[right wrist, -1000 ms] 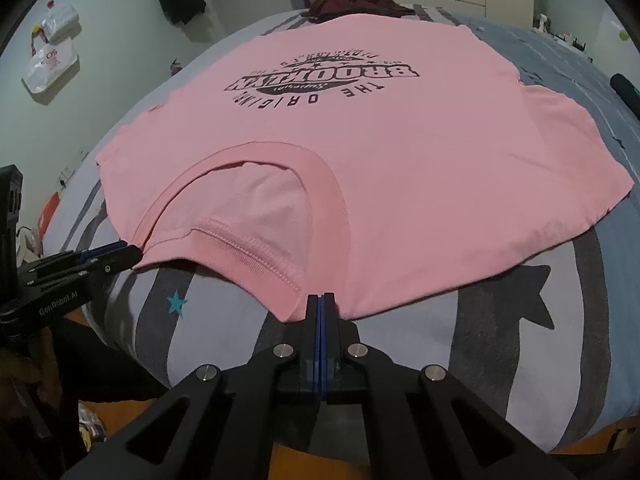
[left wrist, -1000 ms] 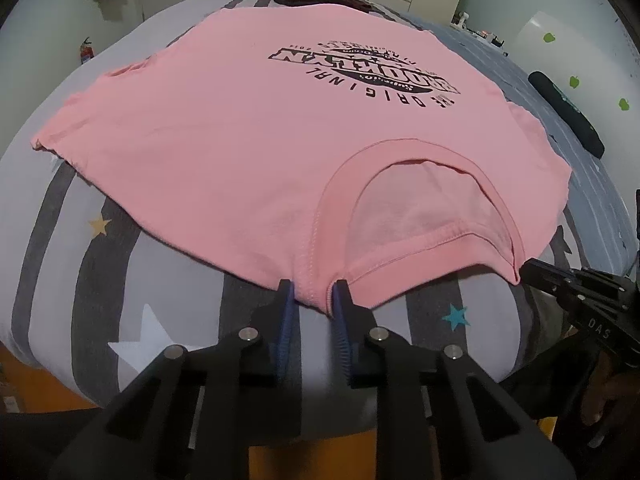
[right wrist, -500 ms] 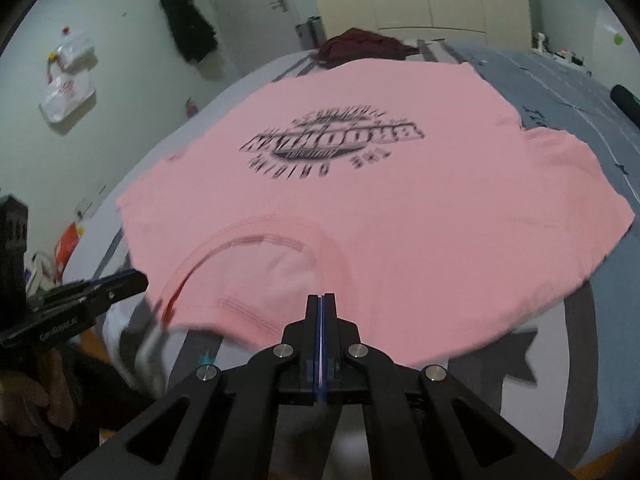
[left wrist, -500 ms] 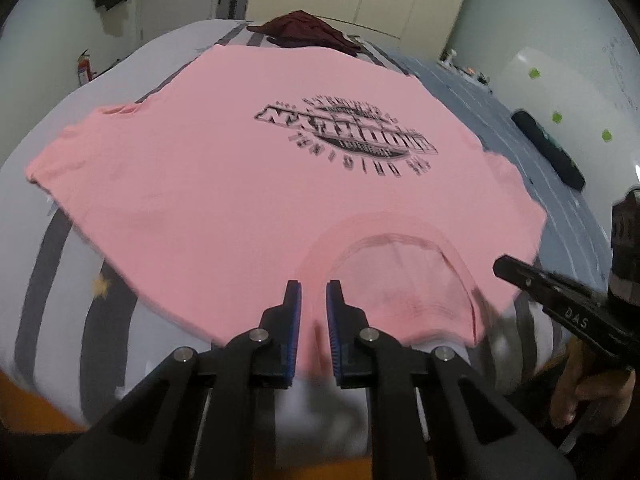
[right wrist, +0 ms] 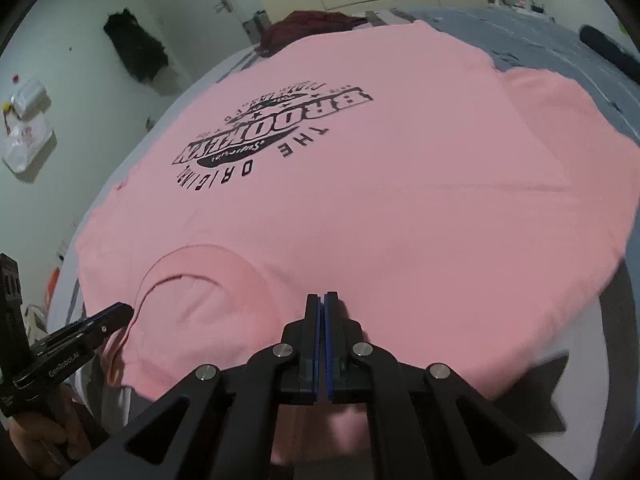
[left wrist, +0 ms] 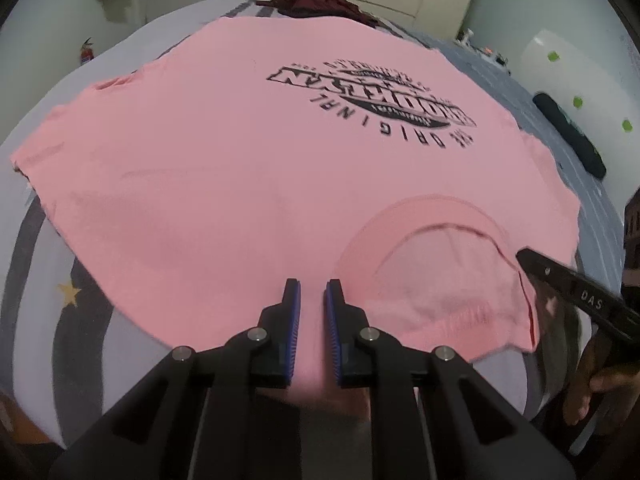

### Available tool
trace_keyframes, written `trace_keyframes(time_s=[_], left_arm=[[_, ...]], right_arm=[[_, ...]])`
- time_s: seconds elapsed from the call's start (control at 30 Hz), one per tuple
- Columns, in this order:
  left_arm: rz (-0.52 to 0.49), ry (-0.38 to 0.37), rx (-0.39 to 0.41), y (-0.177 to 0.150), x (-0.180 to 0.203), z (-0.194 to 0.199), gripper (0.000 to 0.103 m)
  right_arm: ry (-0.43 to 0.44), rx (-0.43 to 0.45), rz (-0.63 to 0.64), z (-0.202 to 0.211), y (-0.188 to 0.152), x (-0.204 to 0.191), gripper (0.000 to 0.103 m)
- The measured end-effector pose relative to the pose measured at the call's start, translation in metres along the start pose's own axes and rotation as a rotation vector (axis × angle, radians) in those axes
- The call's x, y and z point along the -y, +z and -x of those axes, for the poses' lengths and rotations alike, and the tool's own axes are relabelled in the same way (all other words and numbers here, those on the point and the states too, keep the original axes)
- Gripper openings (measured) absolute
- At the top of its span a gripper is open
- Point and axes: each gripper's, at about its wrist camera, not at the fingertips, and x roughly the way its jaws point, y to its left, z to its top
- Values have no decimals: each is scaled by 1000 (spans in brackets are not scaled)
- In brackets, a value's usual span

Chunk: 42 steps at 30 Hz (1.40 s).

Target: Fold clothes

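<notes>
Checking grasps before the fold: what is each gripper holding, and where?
Both hold the pink printed T-shirt at its shoulder edge, left gripper and right gripper on either side of the collar.

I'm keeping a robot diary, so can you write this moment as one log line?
step: lifting collar edge | item: pink cotton T-shirt with black print | left gripper: holding shirt | right gripper: shut on shirt | surface: striped star bedsheet

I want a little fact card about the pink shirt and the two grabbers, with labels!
garment: pink T-shirt, print side up
lying on: striped star bedsheet
collar: neckline at the near edge
left gripper: jaws slightly apart, shirt edge between them
right gripper: jaws shut on the shirt's near edge
behind: dark red clothing at the far end of the bed
</notes>
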Motion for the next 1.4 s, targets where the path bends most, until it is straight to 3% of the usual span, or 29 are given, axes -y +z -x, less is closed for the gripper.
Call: trace_keyframes(time_s=[0.13,0.23,0.5,0.67,0.83,1.07,1.3,1.4], left_arm=[[30,-26,7,10,-6,11,11],[35,-33,79,31,-10,16,11],[34,16,131,107,-45,-20,11],[12,50,87,132,-67,-51,11],[47,65,76,135,-87,-60,11],[55,67,76,131,-95,-61,12],[64,61,89,132,-98,-53,14],[73,37,122,134,-97,-43,21]], right_arm=[[6,1,23,9,5,-1,3],[-4,63,1,19,21,10,3],[-136,233,-60,23,123,96,8],[-199,224,-59,3,178,154,8],[-237,154,-89,-24,205,194,8],[-270,92,-127,-42,209,230,8],[-324,122,-225,-24,217,270,8],[-331,163,-217,-3,214,273,14]])
